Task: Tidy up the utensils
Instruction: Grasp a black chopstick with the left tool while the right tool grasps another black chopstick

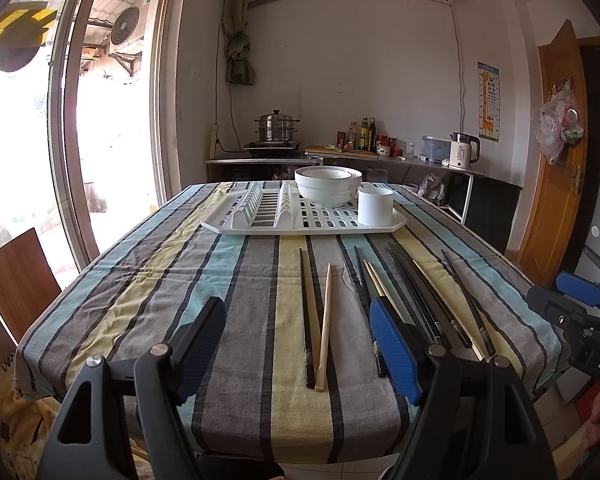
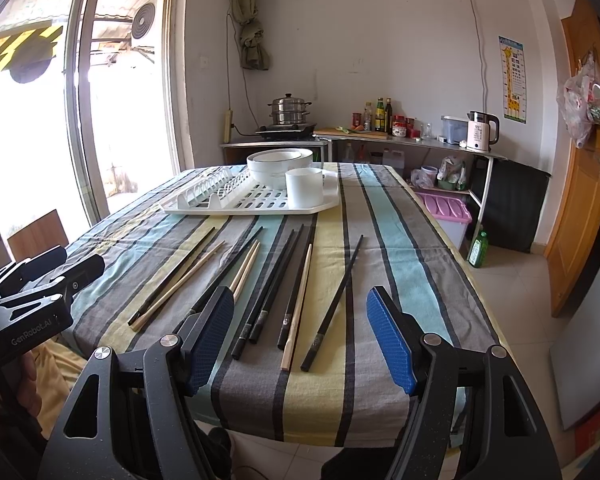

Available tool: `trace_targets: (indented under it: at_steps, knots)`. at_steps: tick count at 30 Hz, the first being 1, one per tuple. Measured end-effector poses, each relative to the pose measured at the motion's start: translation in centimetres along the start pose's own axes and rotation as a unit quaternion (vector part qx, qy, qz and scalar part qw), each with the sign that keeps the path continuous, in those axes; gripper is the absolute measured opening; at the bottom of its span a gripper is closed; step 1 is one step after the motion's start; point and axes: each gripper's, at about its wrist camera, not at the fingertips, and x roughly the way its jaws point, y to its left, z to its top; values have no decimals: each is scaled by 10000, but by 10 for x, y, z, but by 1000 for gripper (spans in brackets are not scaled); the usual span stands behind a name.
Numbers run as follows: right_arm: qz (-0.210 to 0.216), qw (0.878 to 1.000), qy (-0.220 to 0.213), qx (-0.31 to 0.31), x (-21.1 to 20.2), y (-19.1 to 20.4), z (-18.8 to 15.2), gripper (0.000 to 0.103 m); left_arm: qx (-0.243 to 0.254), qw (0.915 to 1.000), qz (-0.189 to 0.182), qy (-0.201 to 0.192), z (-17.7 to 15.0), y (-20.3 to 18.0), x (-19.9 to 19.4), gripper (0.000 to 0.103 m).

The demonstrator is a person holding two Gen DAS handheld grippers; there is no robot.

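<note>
Several black and pale wooden chopsticks lie loose on the striped tablecloth near its front edge. A black one (image 1: pixel 306 312) and a wooden one (image 1: pixel 325 324) lie side by side; others (image 1: pixel 428 300) fan out to the right. They also show in the right wrist view (image 2: pixel 296 304). A white drying rack (image 1: pixel 300 216) at the far end holds stacked white bowls (image 1: pixel 328 184) and a white cup (image 1: pixel 375 205). My left gripper (image 1: pixel 298 344) is open and empty above the front edge. My right gripper (image 2: pixel 300 340) is open and empty over the chopsticks' near ends.
A wooden chair (image 1: pixel 16 280) stands at the table's left. A counter (image 1: pixel 340 156) behind holds a steamer pot, bottles and a kettle (image 1: pixel 464 150). A pink-lidded bin (image 2: pixel 446 208) and a green bottle (image 2: pixel 477 250) stand on the floor at the right.
</note>
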Motion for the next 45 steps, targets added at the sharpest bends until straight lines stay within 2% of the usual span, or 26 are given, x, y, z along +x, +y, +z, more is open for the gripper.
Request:
trace_targets:
  at_steps: [11,15,19,23,32,39,41,43,45]
  knots:
    - [-2,9999,116,17,15,-5,4,69,45,9993,-52,368,0,2,26,77]
    - [-1,9998,193,-14,28,-7,7,69,2,9977,-64,673,1,5,47,77]
    - [22,9995,303,-57,47,-10,14,69,-18,9952,-269,938,3,7,69,77]
    - [117,9987,483,-75,69,-13,22,69,-7,9930,-320,1133,9,10,92,75]
    - [161,9943,1051,-111,123,-15,36,56,75,9871,-240,1583,23,18,145,56]
    - [150,9886,1494,-127,165,-19,52,37,153,9810,-271,1913,31,18,174,45]
    - [140,9868,1608,-133,177,-21,57,34,188,9798,-275,1970,33,17,180,42]
    - [189,9840,1764,-143,191,-21,62,25,200,9782,-307,2042,35,16,186,41]
    - [242,9816,1885,-176,203,-21,66,24,173,9757,-358,2157,37,18,195,37]
